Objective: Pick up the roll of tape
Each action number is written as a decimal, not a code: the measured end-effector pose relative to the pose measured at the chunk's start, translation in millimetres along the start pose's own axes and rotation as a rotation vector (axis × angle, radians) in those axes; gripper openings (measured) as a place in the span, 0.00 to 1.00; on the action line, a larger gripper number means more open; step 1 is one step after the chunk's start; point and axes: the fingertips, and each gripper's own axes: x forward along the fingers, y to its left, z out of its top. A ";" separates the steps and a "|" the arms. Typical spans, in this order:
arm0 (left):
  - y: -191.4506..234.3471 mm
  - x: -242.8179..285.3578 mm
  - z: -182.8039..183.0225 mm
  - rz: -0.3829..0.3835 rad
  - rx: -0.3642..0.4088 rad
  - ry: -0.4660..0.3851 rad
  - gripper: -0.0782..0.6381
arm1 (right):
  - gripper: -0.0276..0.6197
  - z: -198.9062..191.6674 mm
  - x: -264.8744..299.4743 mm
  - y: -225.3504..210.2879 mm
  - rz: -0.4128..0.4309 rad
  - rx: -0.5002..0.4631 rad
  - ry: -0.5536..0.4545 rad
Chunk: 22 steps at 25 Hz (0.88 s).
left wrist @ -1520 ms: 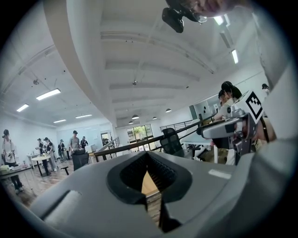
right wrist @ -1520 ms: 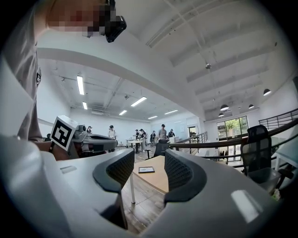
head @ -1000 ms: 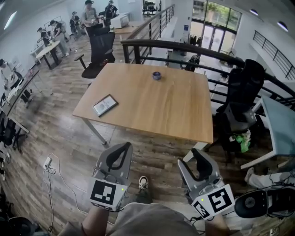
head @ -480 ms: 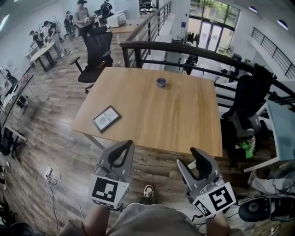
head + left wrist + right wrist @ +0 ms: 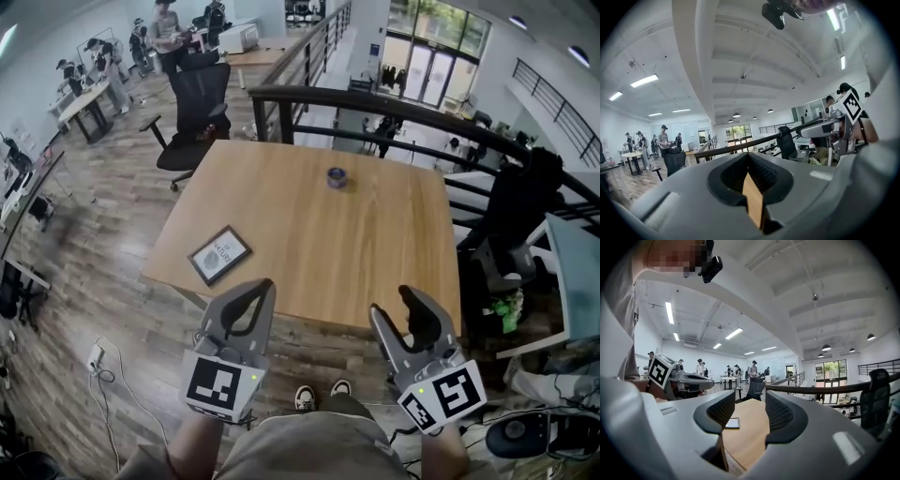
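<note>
The roll of tape is small, dark blue and lies flat on the far middle of the wooden table. Both grippers hang in front of the table's near edge, well short of the tape. My left gripper is shut, its curved jaws meeting at the tips with nothing held. My right gripper is open and empty. In the right gripper view the table shows through the gap of that gripper. The left gripper view shows its own jaws closed; the tape appears in neither gripper view.
A framed card lies on the table's near left. A black railing runs behind the table. Office chairs stand at the far left and right. People work at desks far back left. A cable and socket lie on the floor.
The table has come nearer in the head view over the second, and the tape with it. Both grippers keep their places and their jaw states.
</note>
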 end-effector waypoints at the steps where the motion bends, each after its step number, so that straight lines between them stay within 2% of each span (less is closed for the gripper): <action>1: 2.3 4.4 -0.6 -0.001 -0.001 0.001 0.11 | 0.33 -0.5 4.0 -4.3 -0.006 -0.001 0.003; 9: 19.4 54.2 -11.2 0.001 0.003 0.035 0.11 | 0.33 -13.9 40.6 -51.8 -0.032 0.025 0.025; 22: 59.0 175.8 -10.1 0.038 -0.001 0.075 0.11 | 0.33 -27.7 140.8 -144.7 0.029 0.062 0.072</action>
